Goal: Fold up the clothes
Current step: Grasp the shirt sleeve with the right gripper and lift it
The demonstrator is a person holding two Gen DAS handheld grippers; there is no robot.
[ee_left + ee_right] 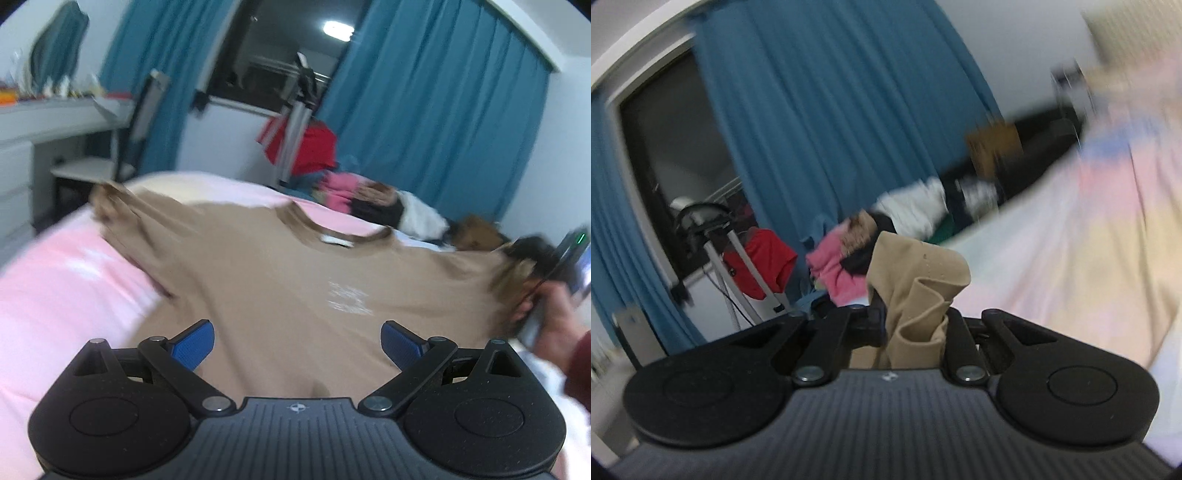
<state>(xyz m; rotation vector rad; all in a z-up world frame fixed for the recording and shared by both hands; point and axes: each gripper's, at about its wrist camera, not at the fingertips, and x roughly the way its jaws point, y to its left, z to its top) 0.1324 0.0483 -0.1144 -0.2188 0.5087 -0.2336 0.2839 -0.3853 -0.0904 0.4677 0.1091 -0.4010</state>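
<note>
A tan T-shirt (280, 280) with small white print lies spread on the pink bed (66, 288), collar toward the far side. My left gripper (297, 345) is open, its blue pads (194, 345) apart just above the shirt's near hem, holding nothing. My right gripper (912, 314) is shut on a bunched part of the tan T-shirt (916, 277) and lifts it off the bed. In the left wrist view the right gripper (539, 280) shows at the far right edge, gripping the shirt's right sleeve area.
A pile of clothes (369, 199) in pink, black, white and brown lies at the bed's far side. A red garment (314, 147) hangs on a stand. Blue curtains (436, 110) frame a dark window. A white desk (44, 125) and chair (122, 147) stand at left.
</note>
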